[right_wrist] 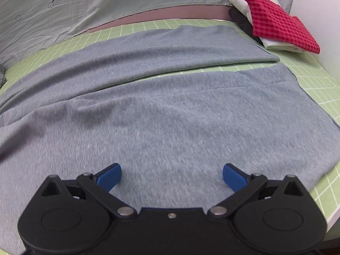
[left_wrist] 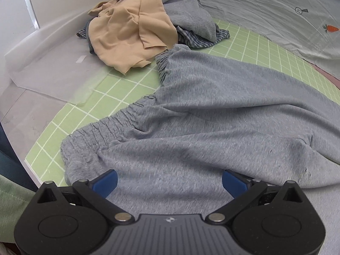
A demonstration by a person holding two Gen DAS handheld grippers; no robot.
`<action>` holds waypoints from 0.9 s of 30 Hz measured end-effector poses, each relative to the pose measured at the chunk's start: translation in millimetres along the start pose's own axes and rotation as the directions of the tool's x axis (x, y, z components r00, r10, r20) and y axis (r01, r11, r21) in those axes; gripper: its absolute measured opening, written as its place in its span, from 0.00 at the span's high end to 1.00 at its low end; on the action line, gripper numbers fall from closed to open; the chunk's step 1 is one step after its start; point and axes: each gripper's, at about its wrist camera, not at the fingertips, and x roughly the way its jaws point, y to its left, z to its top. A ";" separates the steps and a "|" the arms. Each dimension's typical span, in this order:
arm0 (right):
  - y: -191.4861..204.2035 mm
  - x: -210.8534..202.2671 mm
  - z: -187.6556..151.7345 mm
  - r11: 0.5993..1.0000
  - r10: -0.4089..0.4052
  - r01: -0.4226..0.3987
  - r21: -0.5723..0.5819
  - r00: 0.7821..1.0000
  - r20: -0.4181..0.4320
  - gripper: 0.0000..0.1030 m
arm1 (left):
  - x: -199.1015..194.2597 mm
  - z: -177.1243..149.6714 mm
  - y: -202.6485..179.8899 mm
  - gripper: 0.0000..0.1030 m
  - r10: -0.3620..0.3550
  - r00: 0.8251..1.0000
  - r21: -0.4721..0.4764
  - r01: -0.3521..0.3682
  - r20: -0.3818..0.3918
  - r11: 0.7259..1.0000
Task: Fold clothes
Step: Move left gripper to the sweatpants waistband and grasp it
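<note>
Grey sweatpants [left_wrist: 212,127] spread flat, elastic waistband [left_wrist: 119,123] bunched, apparently unfolded

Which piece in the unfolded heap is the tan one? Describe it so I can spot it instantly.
Start at the green grid mat and follow the elastic waistband of the grey pants to the far heap by the white wall. The tan garment lies crumpled on top of it, beside a grey garment and over a blue plaid one. It alone is plain beige.
</note>
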 end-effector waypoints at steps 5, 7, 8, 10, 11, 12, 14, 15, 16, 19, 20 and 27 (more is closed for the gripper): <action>-5.4 -8.5 -11.5 1.000 0.001 -0.001 -0.014 1.000 0.005 0.00 | 1.6 -8.7 0.1 0.00 -0.029 0.999 0.010 0.030 -0.015 1.000; -10.9 -12.9 -15.8 1.000 -0.003 0.003 -0.010 1.000 -0.006 0.00 | 1.1 -11.8 2.8 0.00 -0.038 0.999 -0.020 0.038 -0.015 0.999; -15.0 -15.5 -18.5 1.000 -0.007 0.007 -0.004 1.000 -0.010 0.00 | 0.8 -13.4 4.1 0.00 -0.043 0.999 -0.035 0.042 -0.015 0.998; -23.5 -20.9 -24.0 1.000 -0.016 0.016 0.008 1.000 -0.020 0.00 | -3.3 -14.0 6.0 0.00 -0.038 0.999 -0.046 0.038 0.000 0.998; -27.7 -23.5 -26.4 1.000 -0.020 0.020 0.013 0.999 -0.025 0.00 | -6.1 -14.1 6.8 0.00 -0.035 0.999 -0.049 0.035 0.010 0.998; -31.4 -25.8 -28.8 1.000 -0.023 0.023 0.017 0.999 -0.029 0.00 | -8.6 -12.7 8.6 0.00 -0.032 0.999 -0.056 0.033 0.020 0.998; -36.5 -28.1 -30.3 1.000 -0.022 0.023 0.016 0.999 -0.040 0.00 | -13.5 -9.8 12.3 0.00 -0.025 0.999 -0.069 0.028 0.040 0.997; -37.6 -28.0 -29.4 1.000 -0.020 0.021 0.014 0.999 -0.048 0.00 | -14.9 -6.7 15.8 0.00 -0.017 0.999 -0.082 0.021 0.049 0.996; -38.0 -27.4 -27.6 1.000 -0.020 0.021 0.014 0.998 -0.059 0.00 | -16.2 -3.4 19.3 0.00 -0.009 0.998 -0.094 0.015 0.060 0.995; -38.0 -25.6 -22.9 1.000 -0.022 0.024 0.019 0.996 -0.089 0.00 | -17.6 10.1 31.4 0.00 0.002 0.996 -0.114 0.008 0.087 0.993; -37.7 -25.4 -22.3 0.999 -0.024 0.026 0.023 0.995 -0.096 0.00 | -16.4 15.5 35.6 0.01 0.010 0.996 -0.117 0.001 0.094 0.993; -32.4 -24.8 -21.2 0.993 -0.071 0.081 0.090 0.992 -0.108 0.00 | 7.6 64.1 64.2 0.28 -0.076 0.992 -0.127 0.089 0.102 0.988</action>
